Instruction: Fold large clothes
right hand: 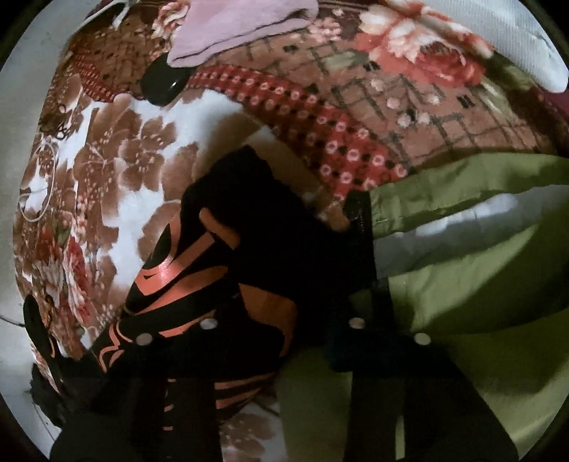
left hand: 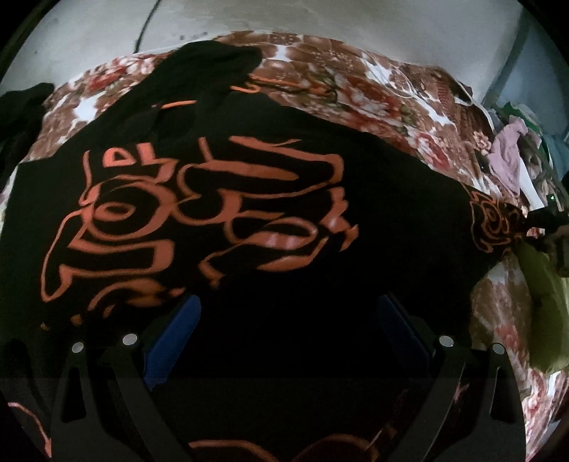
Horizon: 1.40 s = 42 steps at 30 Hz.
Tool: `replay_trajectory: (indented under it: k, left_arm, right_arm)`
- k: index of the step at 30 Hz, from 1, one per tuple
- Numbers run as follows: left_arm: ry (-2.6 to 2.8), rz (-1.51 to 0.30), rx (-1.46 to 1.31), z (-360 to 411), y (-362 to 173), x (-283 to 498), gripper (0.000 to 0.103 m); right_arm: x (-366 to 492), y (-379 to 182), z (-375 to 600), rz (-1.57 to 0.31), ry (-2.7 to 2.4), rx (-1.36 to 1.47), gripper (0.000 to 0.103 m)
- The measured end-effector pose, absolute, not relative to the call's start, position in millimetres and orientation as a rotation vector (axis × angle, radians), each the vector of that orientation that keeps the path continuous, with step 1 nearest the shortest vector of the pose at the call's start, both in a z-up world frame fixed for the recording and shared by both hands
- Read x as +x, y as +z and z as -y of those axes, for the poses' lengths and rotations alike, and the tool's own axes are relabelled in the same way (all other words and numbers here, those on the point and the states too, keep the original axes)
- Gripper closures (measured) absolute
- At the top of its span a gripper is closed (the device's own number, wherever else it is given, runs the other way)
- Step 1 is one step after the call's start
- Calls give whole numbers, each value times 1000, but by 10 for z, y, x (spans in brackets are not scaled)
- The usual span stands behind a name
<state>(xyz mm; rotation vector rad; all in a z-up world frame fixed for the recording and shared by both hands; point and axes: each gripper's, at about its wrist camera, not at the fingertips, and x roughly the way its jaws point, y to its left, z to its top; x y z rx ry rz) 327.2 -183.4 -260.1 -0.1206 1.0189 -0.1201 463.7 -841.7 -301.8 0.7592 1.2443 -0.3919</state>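
A large black shirt (left hand: 355, 199) with an orange print lies spread on a floral blanket (left hand: 355, 92). In the left wrist view my left gripper (left hand: 290, 320) hovers over the shirt's lower part. Its blue pads (left hand: 174, 337) stand wide apart and nothing is pinched between them. At the right edge the shirt's printed sleeve (left hand: 494, 224) stretches to my right gripper (left hand: 540, 218). In the right wrist view that sleeve (right hand: 270, 227) is bunched between the fingers of my right gripper (right hand: 284, 231), which is shut on it. The cloth drapes over and hides the left finger.
A green cloth (right hand: 462, 277) lies right beside the right gripper. A pink garment (right hand: 242, 28) and a small glossy black object (right hand: 163, 85) rest farther back on the blanket (right hand: 106, 160). More clothes (left hand: 508, 156) are piled at the blanket's right edge, and a pale wall (left hand: 284, 17) rises behind.
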Motion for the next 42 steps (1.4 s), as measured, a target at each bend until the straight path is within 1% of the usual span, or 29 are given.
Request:
replay_trajectory:
  k: [1, 2, 5, 8, 12, 16, 19, 23, 25, 29, 31, 34, 42]
  left_arm:
    - [-108, -1023, -116, 1791, -2616, 3238, 6]
    - [-96, -1027, -118, 1746, -2629, 3214, 5]
    - [-46, -1017, -147, 1624, -2587, 3187, 5]
    - [110, -1023, -31, 1564, -2596, 3182, 5]
    - [143, -1008, -120, 1364, -2575, 3131, 5]
    - [156, -982, -86, 1320, -2503, 3075, 5]
    - [118, -958, -78, 1421, -2449, 3099, 5]
    - [-7, -906, -33, 1825, -2442, 3263, 5]
    - [-73, -901, -18, 2052, -2555, 3384, 5]
    - [-85, -1016, 44, 2272, -2964, 3630, 5]
    - [-72, -1024, 89, 2302, -3114, 3645, 4]
    - [-63, -976, 81, 2304, -3159, 3600, 4]
    - [-58, -924, 76, 2326, -3186, 3532, 4]
  right_arm:
    - [4615, -2996, 8424, -1231, -384, 758, 81]
    - [4600, -2980, 8410, -1221, -376, 755, 84]
    - [4501, -2830, 8355, -1160, -355, 762, 88]
    - [4432, -2655, 8260, -1118, -324, 759, 88]
    - [4305, -2326, 8078, -1052, -252, 773, 88]
    - [4257, -1961, 7745, -1003, -154, 772, 88]
    - [4221, -1711, 7440, -980, -82, 774, 88]
    - [4206, -1414, 6905, -969, 22, 771, 88]
    - [4203, -1271, 6621, -970, 81, 754, 88]
    - [4245, -978, 6070, -951, 190, 764, 89]
    - [4255, -828, 5807, -936, 221, 729, 89]
    - [4252, -643, 5389, -927, 280, 703, 89]
    - [4191, -366, 4248, -954, 437, 703, 89]
